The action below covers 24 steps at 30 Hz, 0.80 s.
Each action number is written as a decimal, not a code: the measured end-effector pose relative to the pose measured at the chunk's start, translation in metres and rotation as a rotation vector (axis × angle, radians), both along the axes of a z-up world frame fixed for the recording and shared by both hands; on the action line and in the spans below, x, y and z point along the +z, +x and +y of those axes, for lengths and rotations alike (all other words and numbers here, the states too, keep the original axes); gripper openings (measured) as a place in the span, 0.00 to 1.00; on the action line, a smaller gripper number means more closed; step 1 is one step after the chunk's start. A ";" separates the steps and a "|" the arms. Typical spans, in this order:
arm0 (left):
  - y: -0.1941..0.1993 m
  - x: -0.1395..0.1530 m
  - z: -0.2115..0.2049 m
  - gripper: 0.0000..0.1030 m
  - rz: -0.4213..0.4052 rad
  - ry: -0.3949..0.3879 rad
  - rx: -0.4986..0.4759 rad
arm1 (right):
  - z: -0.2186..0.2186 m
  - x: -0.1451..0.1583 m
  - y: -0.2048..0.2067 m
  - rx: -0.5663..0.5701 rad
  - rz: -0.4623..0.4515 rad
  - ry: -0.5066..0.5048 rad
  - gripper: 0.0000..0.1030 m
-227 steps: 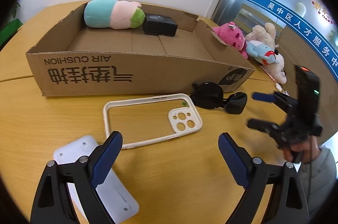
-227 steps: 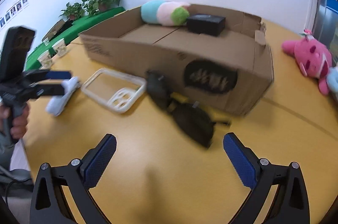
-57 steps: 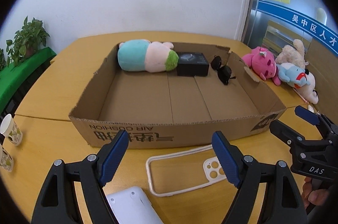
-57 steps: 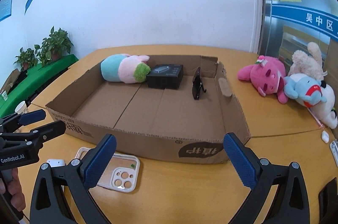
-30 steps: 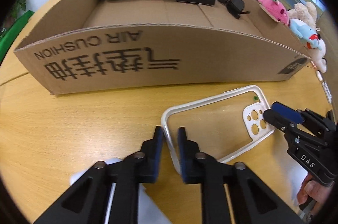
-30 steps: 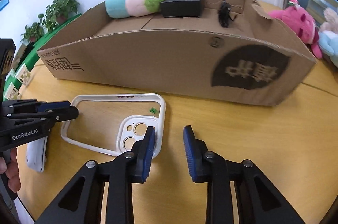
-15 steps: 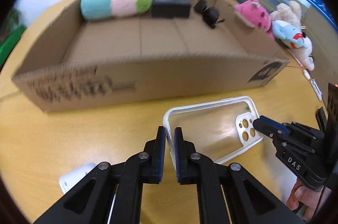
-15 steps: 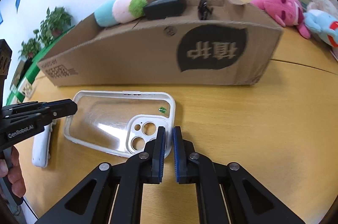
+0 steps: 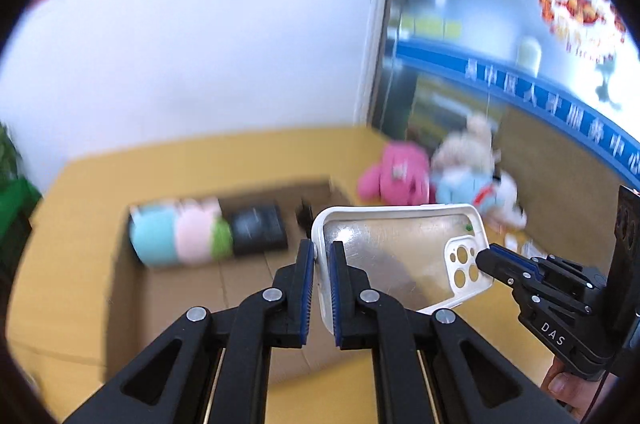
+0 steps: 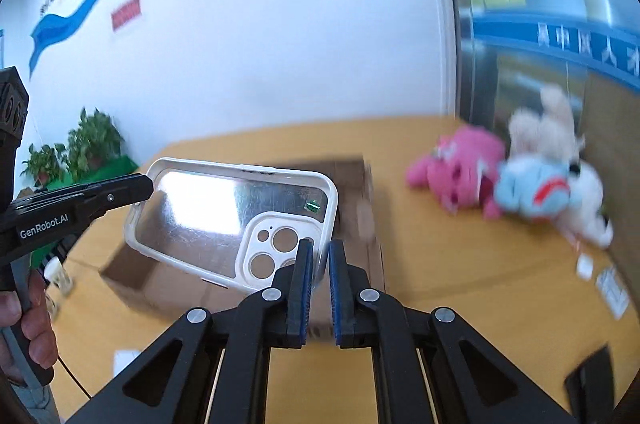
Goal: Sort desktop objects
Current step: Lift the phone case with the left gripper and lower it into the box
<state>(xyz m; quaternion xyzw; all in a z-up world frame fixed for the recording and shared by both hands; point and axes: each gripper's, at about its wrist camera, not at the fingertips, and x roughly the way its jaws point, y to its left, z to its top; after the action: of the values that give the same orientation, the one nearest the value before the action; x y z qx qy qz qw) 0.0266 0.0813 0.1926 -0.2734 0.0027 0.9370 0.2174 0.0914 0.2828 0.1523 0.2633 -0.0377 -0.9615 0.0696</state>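
Both grippers held a clear phone case (image 9: 396, 252) in the air above the cardboard box (image 9: 168, 304), the left gripper (image 9: 319, 288) and right gripper (image 10: 318, 288) each clamped on an end. Carrying was underway; next it likely needed lowering into the box and releasing.

The yellow wooden tabletop (image 10: 460, 264) carries an open cardboard box (image 9: 132, 304). To the right of the box lie a pink plush (image 10: 456, 168), a blue plush (image 10: 536, 192) and a cream plush (image 10: 540, 128), huddled together. Small white bits (image 10: 584, 266) lie nearer than the plushes.
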 end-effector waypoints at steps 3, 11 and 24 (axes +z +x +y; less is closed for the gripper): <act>-0.008 0.037 -0.024 0.07 0.065 0.029 0.031 | -0.019 0.046 -0.012 0.037 0.100 0.009 0.07; -0.035 0.065 -0.100 0.07 0.117 0.026 0.209 | -0.105 0.086 -0.076 0.211 0.153 0.015 0.07; -0.169 -0.089 -0.162 0.07 -0.263 -0.157 0.323 | -0.198 -0.073 -0.231 0.367 -0.268 -0.040 0.09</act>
<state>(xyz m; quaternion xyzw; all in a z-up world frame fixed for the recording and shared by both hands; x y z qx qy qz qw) -0.1423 -0.0808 0.1034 -0.4061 0.0034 0.9129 0.0409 -0.1399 0.0846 0.0791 0.3896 -0.0171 -0.8883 0.2427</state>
